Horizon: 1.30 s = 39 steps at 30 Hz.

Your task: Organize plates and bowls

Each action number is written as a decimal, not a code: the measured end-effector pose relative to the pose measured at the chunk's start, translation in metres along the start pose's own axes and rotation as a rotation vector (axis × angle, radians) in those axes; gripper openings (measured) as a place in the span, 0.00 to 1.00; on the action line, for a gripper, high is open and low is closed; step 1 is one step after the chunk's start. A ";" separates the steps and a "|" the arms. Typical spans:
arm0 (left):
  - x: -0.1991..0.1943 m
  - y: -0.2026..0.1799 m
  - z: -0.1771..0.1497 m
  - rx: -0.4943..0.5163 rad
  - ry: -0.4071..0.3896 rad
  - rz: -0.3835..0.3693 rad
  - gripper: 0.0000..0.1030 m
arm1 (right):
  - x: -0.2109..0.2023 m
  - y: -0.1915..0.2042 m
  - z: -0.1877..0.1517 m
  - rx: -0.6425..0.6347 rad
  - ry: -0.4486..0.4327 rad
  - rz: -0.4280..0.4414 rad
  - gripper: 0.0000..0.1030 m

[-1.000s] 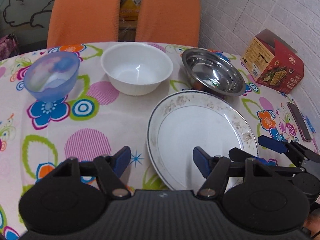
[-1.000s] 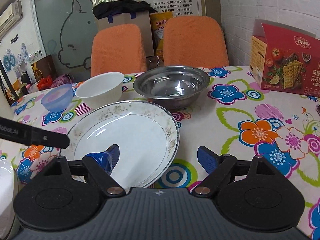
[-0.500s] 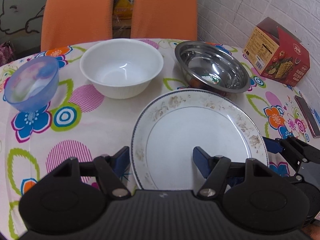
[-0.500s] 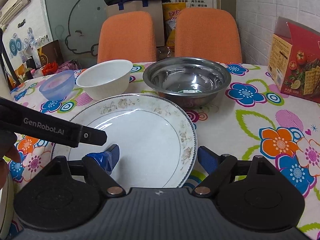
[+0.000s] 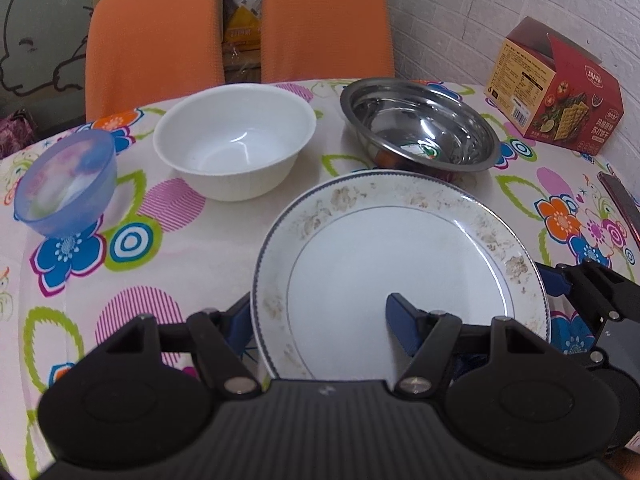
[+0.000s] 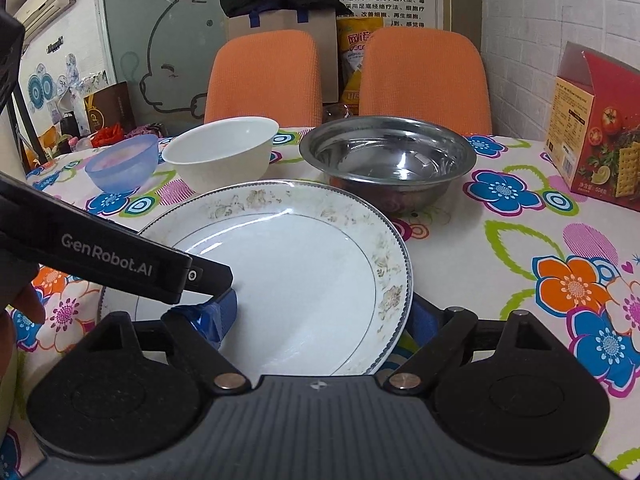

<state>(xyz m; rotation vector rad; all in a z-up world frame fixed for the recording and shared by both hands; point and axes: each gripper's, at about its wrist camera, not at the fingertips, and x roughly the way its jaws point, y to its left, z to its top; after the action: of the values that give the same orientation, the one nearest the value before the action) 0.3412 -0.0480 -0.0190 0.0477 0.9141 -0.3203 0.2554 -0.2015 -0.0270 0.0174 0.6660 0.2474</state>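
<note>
Both tools are down at the plate (image 5: 400,256) now, one on each side of it. The left tool (image 5: 320,320) straddles the plate's near-left rim: its left blue pad sits outside and beneath the edge, its right pad (image 5: 402,326) over the white centre, jaws apart and not pressing on the china. The right tool (image 6: 324,316) does the mirror job on the opposite rim, with its left pad (image 6: 212,318) over the plate's face and its right pad tucked under the edge; its jaws have just been opening, the rim sits between them, and the pads are not clamped on it. In the right wrist view the left tool's black finger crosses in over the plate from the left, just beside the right tool's left pad, and part of a hand (image 6: 18,312) shows at the left edge.

Ahead of both tools, just past the plate, stands the steel bowl (image 5: 420,132), its near side very close to the plate's far rim. To the left of that, the white bowl (image 5: 236,140), upright and empty. Further left again, the small blue bowl (image 5: 66,184), well apart from the plate. All rest on the flowered table (image 5: 132,236). Off to the right of the tools sits a red cracker box (image 5: 556,88), and two orange chairs (image 5: 156,32) stand behind the table.
</note>
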 end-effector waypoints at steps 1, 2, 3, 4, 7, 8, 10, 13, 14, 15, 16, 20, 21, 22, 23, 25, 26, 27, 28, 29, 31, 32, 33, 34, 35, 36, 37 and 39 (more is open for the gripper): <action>0.000 0.000 0.000 -0.005 -0.002 0.004 0.67 | 0.000 0.001 0.000 0.006 -0.003 -0.007 0.72; 0.000 -0.001 -0.001 -0.003 -0.002 0.006 0.67 | 0.001 0.003 0.000 0.011 -0.005 -0.017 0.73; 0.000 0.000 -0.001 -0.004 -0.003 0.005 0.67 | 0.001 0.005 0.001 0.013 -0.005 -0.027 0.73; 0.000 0.000 -0.001 -0.002 -0.004 0.004 0.67 | 0.001 0.007 0.001 0.014 -0.006 -0.031 0.73; -0.001 0.000 -0.002 0.000 -0.008 0.004 0.67 | 0.001 0.005 0.000 0.012 -0.009 -0.020 0.73; -0.001 0.000 -0.002 0.000 -0.008 0.005 0.67 | 0.001 0.004 0.000 0.007 -0.007 -0.013 0.73; -0.001 -0.001 -0.002 0.000 -0.007 0.007 0.68 | 0.001 0.004 0.000 0.004 -0.008 -0.011 0.73; 0.000 -0.001 -0.001 -0.002 0.001 0.016 0.71 | 0.001 0.005 0.000 0.005 -0.010 -0.014 0.74; 0.000 -0.001 0.000 -0.004 0.005 0.018 0.71 | 0.001 0.005 -0.001 0.005 -0.010 -0.015 0.74; 0.000 -0.001 0.000 -0.005 0.010 0.022 0.72 | 0.001 0.005 -0.001 0.005 -0.010 -0.015 0.74; 0.000 -0.001 0.000 -0.007 0.015 0.027 0.74 | 0.001 0.005 -0.001 0.006 -0.010 -0.014 0.74; -0.001 0.001 -0.002 -0.005 0.011 0.021 0.74 | 0.001 0.005 -0.001 0.001 -0.009 -0.008 0.74; -0.001 0.001 -0.003 -0.005 0.010 0.020 0.74 | 0.001 0.004 -0.001 -0.004 -0.007 -0.004 0.74; -0.001 0.001 -0.003 -0.004 0.009 0.021 0.74 | 0.000 0.004 -0.001 -0.007 -0.004 0.003 0.74; -0.002 0.000 -0.003 -0.004 0.009 0.022 0.74 | 0.000 0.003 -0.001 -0.012 -0.003 0.008 0.74; -0.001 -0.001 -0.003 -0.005 0.008 0.027 0.75 | -0.001 0.002 -0.001 -0.020 0.002 0.018 0.74; -0.001 -0.001 -0.003 -0.008 0.007 0.030 0.75 | 0.000 0.002 0.000 -0.021 0.003 0.019 0.74; -0.001 -0.001 -0.002 -0.011 0.009 0.030 0.75 | 0.000 0.002 0.000 -0.019 0.003 0.015 0.75; -0.001 -0.001 -0.002 -0.008 0.012 0.031 0.75 | 0.000 0.004 0.000 -0.015 0.002 0.008 0.75; -0.001 -0.001 -0.002 -0.008 0.015 0.032 0.74 | 0.000 0.005 0.000 -0.012 0.002 0.001 0.75; -0.005 -0.001 -0.002 -0.015 0.017 0.026 0.61 | 0.000 0.005 0.001 -0.014 0.005 0.009 0.74; -0.006 0.001 -0.002 -0.026 0.021 0.030 0.59 | 0.000 0.004 0.000 -0.017 0.004 0.012 0.72; -0.007 0.003 -0.003 -0.035 0.019 0.031 0.54 | -0.001 0.004 0.000 -0.017 0.003 0.013 0.70; -0.009 0.005 -0.004 -0.044 0.018 0.030 0.49 | -0.003 0.003 -0.001 -0.019 0.001 0.014 0.67; -0.011 0.007 -0.004 -0.053 0.023 0.028 0.47 | -0.004 0.002 -0.001 -0.021 0.000 0.019 0.64; -0.012 0.008 -0.005 -0.062 0.030 0.024 0.43 | -0.006 0.000 -0.002 -0.022 0.002 0.021 0.61; -0.014 0.009 -0.007 -0.067 0.033 0.022 0.42 | -0.008 0.000 -0.002 -0.022 0.006 0.019 0.57; -0.019 0.009 -0.012 -0.066 0.033 0.021 0.42 | -0.012 0.000 -0.002 -0.018 0.011 0.019 0.56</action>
<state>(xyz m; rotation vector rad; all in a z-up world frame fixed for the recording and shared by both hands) 0.3237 -0.0327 -0.0125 0.0016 0.9554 -0.2702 0.2451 -0.2041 -0.0218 0.0045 0.6751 0.2718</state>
